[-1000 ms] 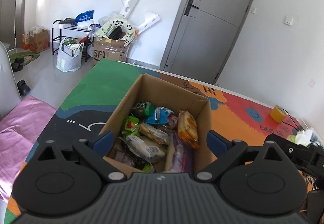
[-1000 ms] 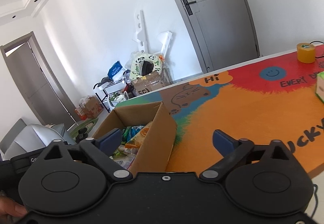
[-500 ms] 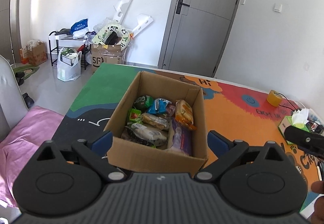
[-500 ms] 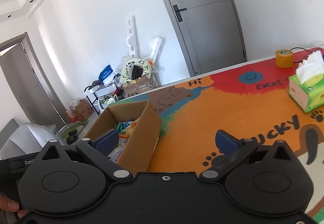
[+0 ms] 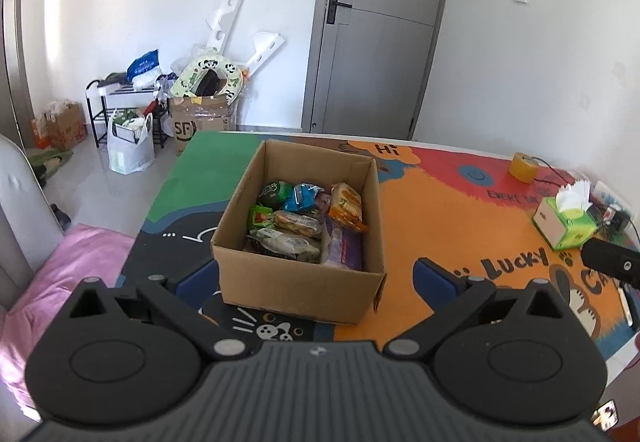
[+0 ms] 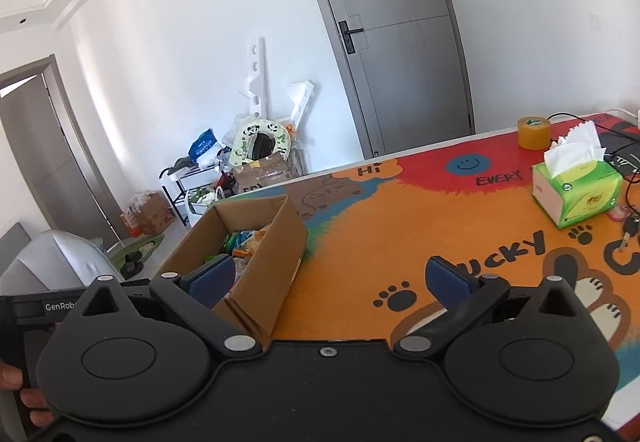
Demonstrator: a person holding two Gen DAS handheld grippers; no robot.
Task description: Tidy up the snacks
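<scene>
An open cardboard box (image 5: 296,282) stands on the colourful table mat, holding several wrapped snacks (image 5: 304,218) in green, blue, orange and purple packs. My left gripper (image 5: 316,276) hovers just in front of the box's near wall. Its jaws are opening, its blue pads (image 5: 436,274) stand wider than the box, and nothing is pressed between them. In the right wrist view the box (image 6: 272,254) lies low on the left. My right gripper (image 6: 330,278) is open above its near right corner and holds nothing.
A green tissue box (image 6: 576,194) and a yellow tape roll (image 6: 534,132) sit at the table's right, with keys (image 6: 628,230) and cables nearby. A pink cloth (image 5: 60,274) and a grey chair lie left of the table. Boxes, bags and a rack line the far wall.
Both grippers have drawn back from the box and risen a little, so it looks smaller and farther. The tissue box has come into view. The left view has rolled level.
</scene>
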